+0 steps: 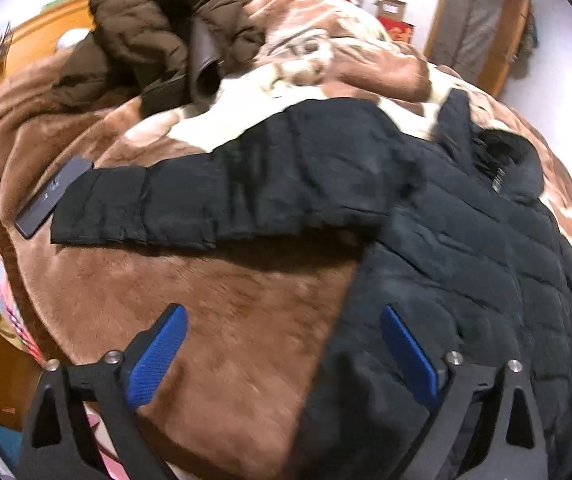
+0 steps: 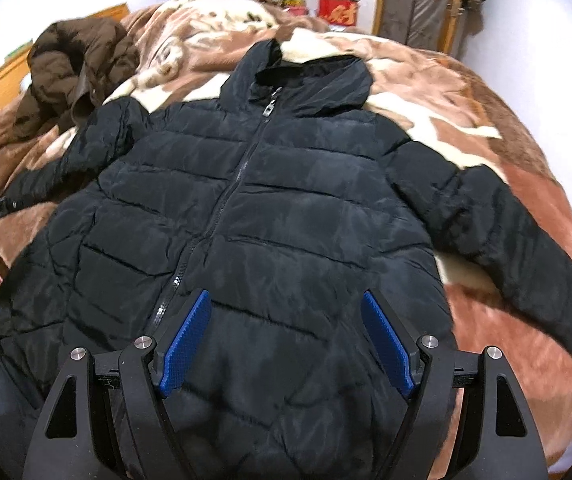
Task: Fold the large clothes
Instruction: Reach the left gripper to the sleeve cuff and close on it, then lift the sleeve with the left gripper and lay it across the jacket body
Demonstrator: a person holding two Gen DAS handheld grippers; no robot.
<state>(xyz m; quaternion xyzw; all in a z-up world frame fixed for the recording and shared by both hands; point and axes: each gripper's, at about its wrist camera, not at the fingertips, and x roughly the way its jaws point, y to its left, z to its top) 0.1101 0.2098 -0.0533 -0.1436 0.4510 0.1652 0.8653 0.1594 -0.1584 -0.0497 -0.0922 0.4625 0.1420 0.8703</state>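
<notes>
Black puffer jacket [image 2: 254,216] lies front-up and zipped on the brown patterned blanket [image 2: 498,184], hood toward the far wall, both sleeves spread outward from the body. Left gripper [image 1: 282,352] hangs above the jacket's side edge, one blue pad over bare blanket, the other over the quilted body; its tongs stand wide and hold nothing. Right gripper [image 2: 286,340] hangs over the lower front of the jacket, just beside the zipper [image 2: 242,168]; its tongs are likewise wide and empty. No fold appears made yet, judging from the flat spread. A dark flat device [image 1: 52,200] lies touching the cuff of the left sleeve [image 1: 222,196]; dragging that sleeve inward could snag it or sweep it along. A brown coat [image 2: 78,72] sits heaped beyond the jacket, near the same sleeve. Risks: slick padded fabric may slip from a shallow pinch; a pinch taken too deep could catch the plush blanket; thick filling may spring a fold open.
</notes>
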